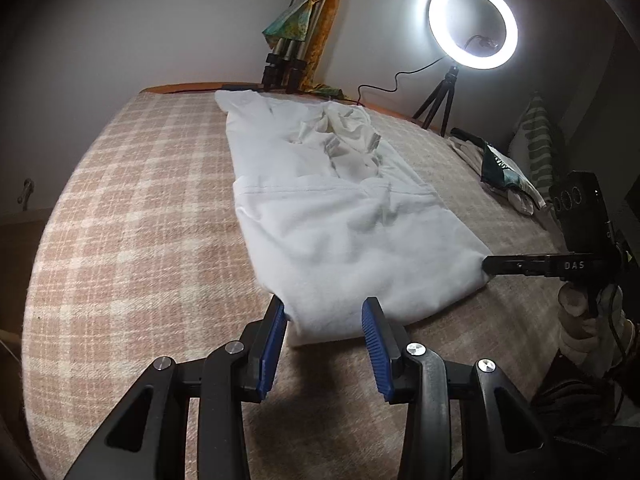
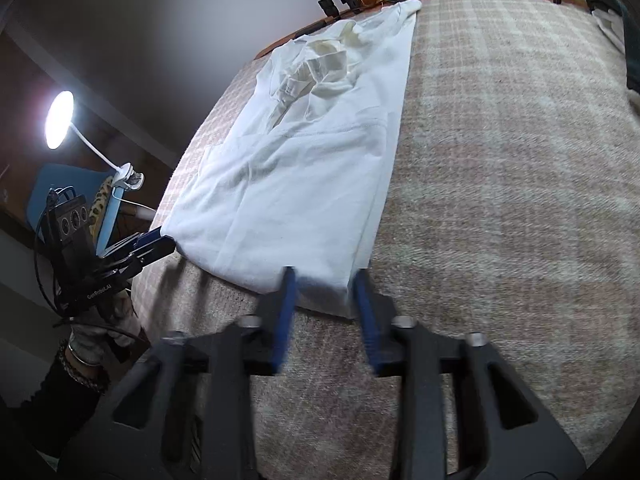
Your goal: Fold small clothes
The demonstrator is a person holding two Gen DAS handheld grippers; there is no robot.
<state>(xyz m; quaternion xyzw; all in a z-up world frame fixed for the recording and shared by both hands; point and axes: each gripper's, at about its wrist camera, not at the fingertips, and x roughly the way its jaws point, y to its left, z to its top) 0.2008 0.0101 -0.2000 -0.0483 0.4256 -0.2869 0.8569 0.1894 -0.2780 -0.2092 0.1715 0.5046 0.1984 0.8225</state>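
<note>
A white garment (image 1: 340, 216) lies lengthwise on the checked blanket, folded narrow, rumpled at its far end. My left gripper (image 1: 325, 314) is open, its blue pads either side of the garment's near left corner. My right gripper (image 1: 486, 266) reaches in from the right at the near right corner. In the right wrist view the garment (image 2: 304, 152) runs away from me, and my right gripper (image 2: 325, 284) is open around its near right corner. The left gripper (image 2: 160, 244) is at the near left corner there.
A lit ring light (image 1: 472, 26) on a small tripod stands at the bed's far right edge, with a larger tripod (image 1: 282, 64) by the wall. A pile of clothes (image 1: 504, 176) lies on the right. A desk lamp (image 2: 60, 120) stands off the left side.
</note>
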